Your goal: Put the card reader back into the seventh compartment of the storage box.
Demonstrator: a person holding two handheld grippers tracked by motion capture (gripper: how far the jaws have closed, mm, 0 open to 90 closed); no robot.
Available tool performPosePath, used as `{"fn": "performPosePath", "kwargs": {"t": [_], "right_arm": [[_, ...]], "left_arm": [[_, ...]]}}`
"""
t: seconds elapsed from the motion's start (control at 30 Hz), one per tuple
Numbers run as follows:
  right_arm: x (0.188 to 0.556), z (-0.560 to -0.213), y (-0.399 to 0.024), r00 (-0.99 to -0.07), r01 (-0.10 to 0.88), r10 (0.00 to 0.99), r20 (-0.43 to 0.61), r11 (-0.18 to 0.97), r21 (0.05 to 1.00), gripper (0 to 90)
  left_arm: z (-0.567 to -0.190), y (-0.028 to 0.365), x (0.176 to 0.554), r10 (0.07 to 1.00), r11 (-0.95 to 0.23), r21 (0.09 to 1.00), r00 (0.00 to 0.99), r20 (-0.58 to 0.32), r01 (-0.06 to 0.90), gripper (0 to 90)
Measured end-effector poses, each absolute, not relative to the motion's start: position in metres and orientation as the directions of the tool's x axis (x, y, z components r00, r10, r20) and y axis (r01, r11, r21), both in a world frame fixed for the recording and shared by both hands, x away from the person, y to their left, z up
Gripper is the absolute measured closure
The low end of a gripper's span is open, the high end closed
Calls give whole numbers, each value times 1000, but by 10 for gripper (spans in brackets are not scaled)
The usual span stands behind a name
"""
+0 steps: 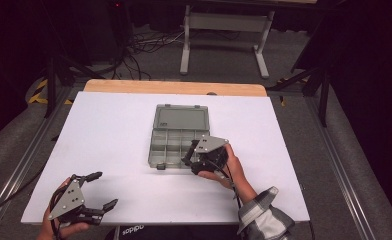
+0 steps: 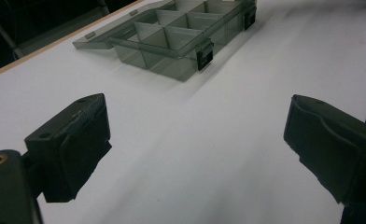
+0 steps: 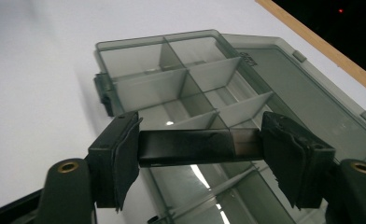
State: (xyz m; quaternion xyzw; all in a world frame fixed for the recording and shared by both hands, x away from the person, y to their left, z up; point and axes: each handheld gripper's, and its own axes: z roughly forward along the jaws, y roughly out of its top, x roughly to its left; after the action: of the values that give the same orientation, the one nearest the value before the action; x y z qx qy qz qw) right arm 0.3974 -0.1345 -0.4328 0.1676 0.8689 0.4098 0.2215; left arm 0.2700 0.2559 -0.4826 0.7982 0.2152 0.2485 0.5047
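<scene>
**Right hand-held gripper holds a dark strip over the open organiser box**

Table [image 1: 109,130]: broad white rectangular surface, pale wooden edge strip along the far side. Dark floor with cables and a grey metal stand beyond it.

Smoky grey translucent plastic organiser box [image 1: 176,142]: sits near the table's middle, lid swung fully open and lying flat toward the far side. Tray split by thin dividers into compartments; black latches on the near edge. Seen from the left gripper view, the box [image 2: 172,42] lies well ahead, apart from that gripper.

Right hand-held gripper [image 1: 193,156]: at the box's near right corner, over the tray. Jaws closed onto a small dark rectangular plastic strip [image 3: 197,147], which spans the gap end to end, one pad pressing each end. The strip hangs level above the tray's near compartments; whether it touches a divider, cannot tell.

Left hand-held gripper [image 1: 100,190]: near-left corner of the table, well apart from the box. Jaws spread wide, nothing between them, bare table below.
</scene>
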Motion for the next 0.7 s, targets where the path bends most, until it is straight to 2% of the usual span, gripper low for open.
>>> {"fn": "performPosePath", "kwargs": {"t": [0.7], "right_arm": [[407,-441,-130,-836,153,500,-226,609,778,308]], "left_arm": [[-484,254,270,593,-398,912,786,176,96,81]]}}
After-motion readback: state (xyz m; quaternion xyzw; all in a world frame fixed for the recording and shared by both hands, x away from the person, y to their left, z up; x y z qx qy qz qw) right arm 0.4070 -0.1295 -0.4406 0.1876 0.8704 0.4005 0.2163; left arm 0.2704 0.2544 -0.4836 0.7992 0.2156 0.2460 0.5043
